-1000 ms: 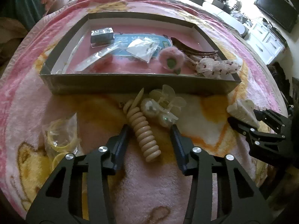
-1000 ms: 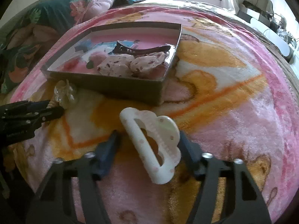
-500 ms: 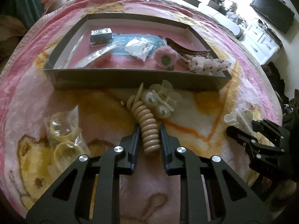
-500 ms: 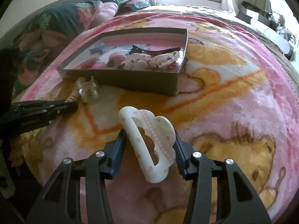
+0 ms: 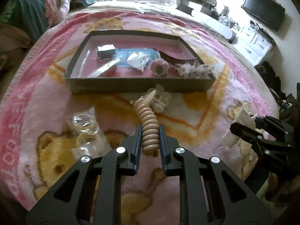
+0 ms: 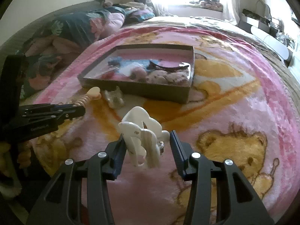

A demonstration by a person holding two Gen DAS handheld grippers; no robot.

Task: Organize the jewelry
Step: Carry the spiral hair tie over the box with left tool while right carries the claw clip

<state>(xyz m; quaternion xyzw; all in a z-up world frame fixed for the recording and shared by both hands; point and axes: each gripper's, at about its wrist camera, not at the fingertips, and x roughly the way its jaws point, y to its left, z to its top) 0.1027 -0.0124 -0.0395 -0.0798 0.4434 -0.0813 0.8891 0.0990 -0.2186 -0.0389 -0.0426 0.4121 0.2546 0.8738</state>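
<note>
Bed blanket (image 5: 56, 101), both claws loaded beside the tray (image 5: 142, 87).
Left claw (image 5: 150, 140) clamps the beige spiral clip (image 5: 149, 129); right claw (image 6: 147, 146), closing, grips the white claw clip (image 6: 142, 138); lift both clear over the tray wall.

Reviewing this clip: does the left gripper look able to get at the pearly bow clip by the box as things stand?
Probably not: the left gripper is shut on the beige spiral clip, whose far end lies across the pearly bow clip.
</note>
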